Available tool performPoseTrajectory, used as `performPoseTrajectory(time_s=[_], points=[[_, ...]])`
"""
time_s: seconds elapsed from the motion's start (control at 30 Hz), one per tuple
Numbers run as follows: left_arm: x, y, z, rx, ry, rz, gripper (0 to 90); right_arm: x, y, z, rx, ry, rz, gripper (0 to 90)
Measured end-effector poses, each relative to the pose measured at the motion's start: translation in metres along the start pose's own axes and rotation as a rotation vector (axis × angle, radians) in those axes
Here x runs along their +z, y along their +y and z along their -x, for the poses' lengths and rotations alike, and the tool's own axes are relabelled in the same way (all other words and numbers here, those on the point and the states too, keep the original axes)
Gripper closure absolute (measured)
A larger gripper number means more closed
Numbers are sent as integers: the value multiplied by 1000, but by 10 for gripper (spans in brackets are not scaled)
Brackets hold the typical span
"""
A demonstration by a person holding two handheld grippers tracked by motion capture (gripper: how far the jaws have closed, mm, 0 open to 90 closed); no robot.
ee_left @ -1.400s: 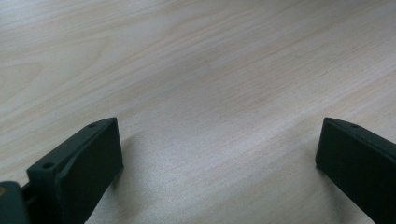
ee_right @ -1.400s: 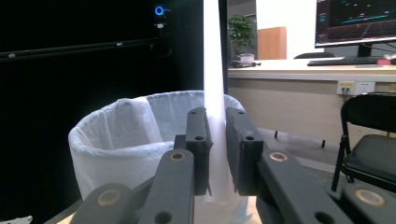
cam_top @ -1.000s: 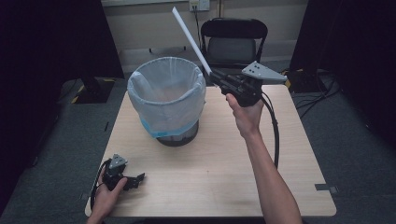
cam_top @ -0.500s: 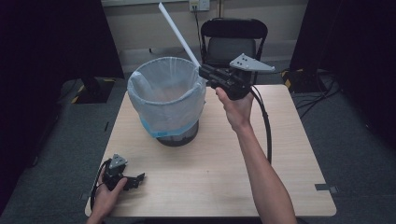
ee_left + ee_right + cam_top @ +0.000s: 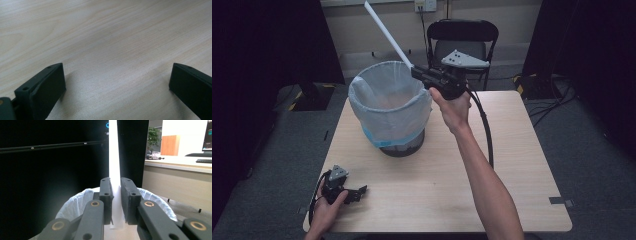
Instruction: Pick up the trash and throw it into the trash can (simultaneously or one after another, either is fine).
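Pinching a long white strip (image 5: pixel 388 34) between its jaws, the right gripper (image 5: pixel 418 73) sits at upper centre of the high view, over the right rim of the lined bin (image 5: pixel 389 107), the strip slanting toward the upper left. At lower left, the left gripper (image 5: pixel 360 190) rests on the wooden table (image 5: pixel 512 165), its jaws spread wide over bare wood.

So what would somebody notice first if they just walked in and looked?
Probably the long white stick poking up high, pinched in the right gripper right over the rim of the big bin with its pale blue liner bag. After that, the left gripper resting open near the front left corner of the wooden table.
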State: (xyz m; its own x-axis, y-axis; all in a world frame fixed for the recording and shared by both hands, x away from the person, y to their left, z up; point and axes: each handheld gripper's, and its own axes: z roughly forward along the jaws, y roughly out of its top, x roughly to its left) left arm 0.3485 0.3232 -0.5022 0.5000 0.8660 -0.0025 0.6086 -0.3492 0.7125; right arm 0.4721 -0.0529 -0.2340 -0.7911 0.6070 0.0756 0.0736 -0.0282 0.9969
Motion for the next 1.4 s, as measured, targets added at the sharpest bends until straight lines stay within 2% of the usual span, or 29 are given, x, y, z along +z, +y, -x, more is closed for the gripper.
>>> performPoseTrajectory(time_s=[0.2,0.37,0.57,0.6,0.67,0.9,1.1,1.2,1.27,1.4], points=[[0,0,0,0,1,0,0,22,4,-3,2,0,-25,804],[0,0,0,0,0,0,1,41,7,-7,-12,3,-68,804],[0,0,0,0,1,0,1,54,8,-14,-18,28,-105,788],[0,0,0,0,1,0,0,55,8,-14,-22,21,-110,750],[0,0,0,0,1,0,0,58,5,-13,-4,-6,-112,618],[0,0,0,0,0,0,0,60,2,-13,-6,-18,-140,436],[0,0,0,0,0,0,0,58,0,-10,-19,-53,-166,309],[0,0,0,0,1,0,1,55,-2,-5,-5,-49,-166,253],[0,0,0,0,0,0,1,53,-3,-3,-3,-47,-171,238],[0,0,0,0,0,0,0,47,-5,-1,-29,-60,-175,225]])
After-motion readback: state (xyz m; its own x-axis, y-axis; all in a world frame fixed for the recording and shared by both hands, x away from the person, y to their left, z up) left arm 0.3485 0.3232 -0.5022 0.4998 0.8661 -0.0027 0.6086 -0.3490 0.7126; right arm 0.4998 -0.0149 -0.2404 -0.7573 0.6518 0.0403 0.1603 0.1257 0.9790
